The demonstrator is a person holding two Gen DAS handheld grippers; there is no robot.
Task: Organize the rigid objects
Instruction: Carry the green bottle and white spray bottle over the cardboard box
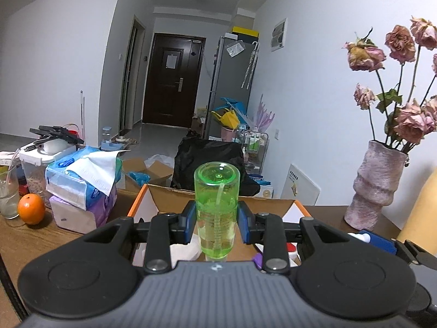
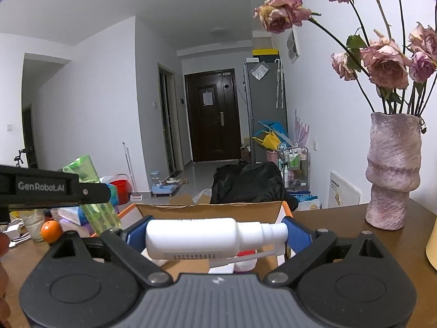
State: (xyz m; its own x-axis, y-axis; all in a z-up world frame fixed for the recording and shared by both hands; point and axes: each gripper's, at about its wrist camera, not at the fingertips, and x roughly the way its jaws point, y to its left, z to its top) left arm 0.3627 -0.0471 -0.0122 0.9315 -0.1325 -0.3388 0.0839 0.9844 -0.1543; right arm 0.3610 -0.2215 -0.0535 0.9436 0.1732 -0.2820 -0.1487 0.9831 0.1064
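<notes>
My left gripper (image 1: 217,224) is shut on a clear green bottle (image 1: 217,205) with a straw inside, held upright with its flat bottom up. It hangs over the near edge of an open cardboard box (image 1: 166,191) with orange-edged flaps. My right gripper (image 2: 210,232) is shut on a white plastic bottle (image 2: 196,237) lying crosswise, its nozzle against the right pad. That bottle hangs above the same box (image 2: 207,206). In the right wrist view the green bottle (image 2: 92,188) and the left gripper's black arm (image 2: 54,187) show at the left. White and red items lie inside the box.
The brown table (image 1: 32,243) holds an orange (image 1: 31,209), tissue packs (image 1: 84,188), a glass (image 1: 8,199) and a lidded container (image 1: 38,169) at the left. A pink vase (image 2: 393,172) of dried roses stands at the right. A black bag (image 2: 248,183) sits beyond the box.
</notes>
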